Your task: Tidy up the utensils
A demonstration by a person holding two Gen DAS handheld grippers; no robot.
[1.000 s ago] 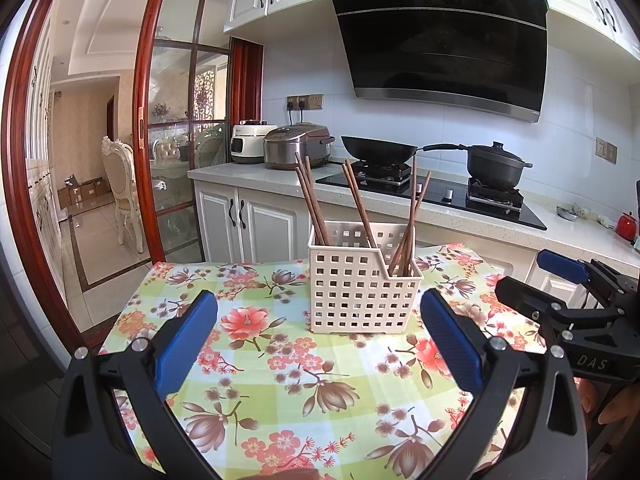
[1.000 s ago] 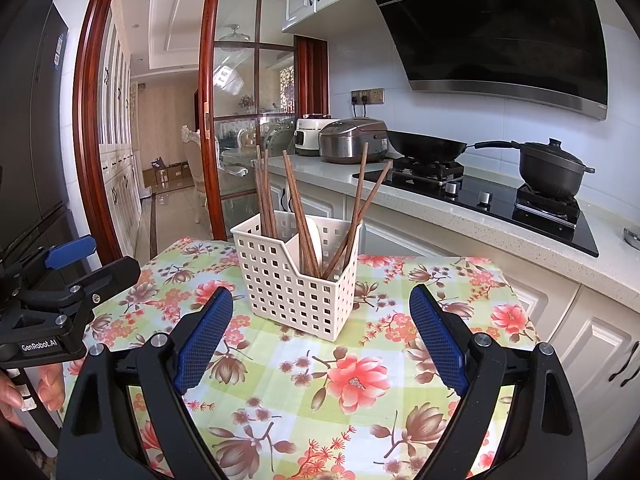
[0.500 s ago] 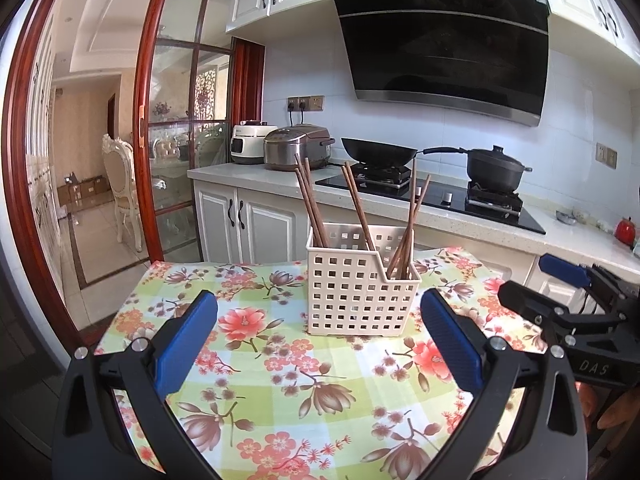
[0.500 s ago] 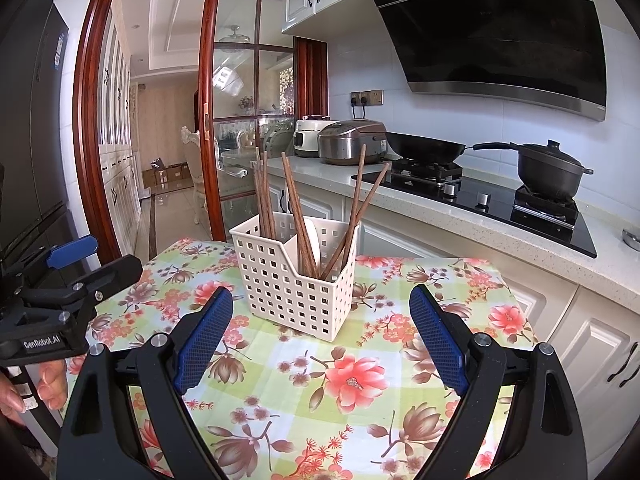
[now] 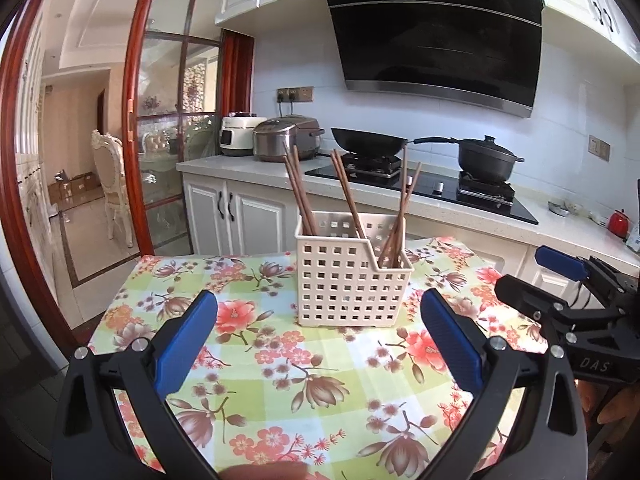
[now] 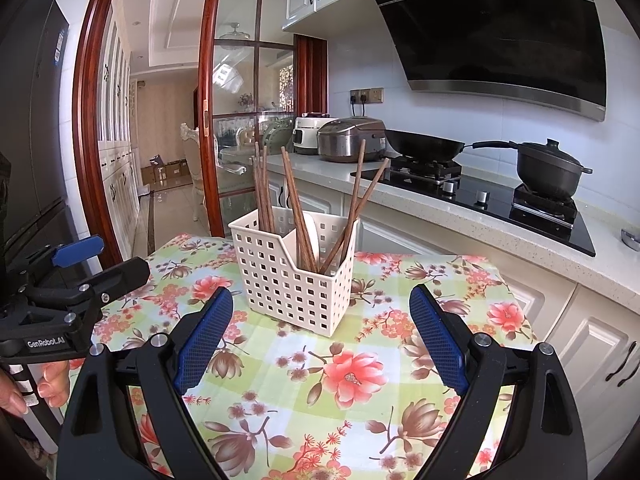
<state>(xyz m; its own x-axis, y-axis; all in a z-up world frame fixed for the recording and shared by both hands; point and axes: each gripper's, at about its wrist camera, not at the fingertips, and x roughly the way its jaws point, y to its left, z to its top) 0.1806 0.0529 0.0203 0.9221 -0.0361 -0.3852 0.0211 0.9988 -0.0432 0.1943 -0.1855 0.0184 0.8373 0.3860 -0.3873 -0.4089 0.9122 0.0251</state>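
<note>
A cream perforated utensil basket (image 5: pixel 348 280) stands on the floral tablecloth (image 5: pixel 280 380); it also shows in the right wrist view (image 6: pixel 292 276). Several brown wooden chopsticks (image 5: pixel 348 196) stand upright and leaning inside it, in separate compartments (image 6: pixel 296 208). A pale spoon-like piece (image 6: pixel 311 232) shows inside the basket. My left gripper (image 5: pixel 320 344) is open and empty, held back from the basket. My right gripper (image 6: pixel 320 340) is open and empty, also short of the basket. Each gripper shows at the edge of the other's view (image 5: pixel 568 300) (image 6: pixel 60 292).
The table (image 6: pixel 460 280) is small, with edges close on all sides. Behind it runs a counter (image 5: pixel 440 208) with a stove, a wok (image 5: pixel 368 146), a black pot (image 5: pixel 486 160) and rice cookers (image 5: pixel 288 140). A doorway opens at the left (image 5: pixel 80 160).
Both grippers have drawn slightly back and the view has shifted a little; the basket sits a bit farther off. Both stay open and empty.
</note>
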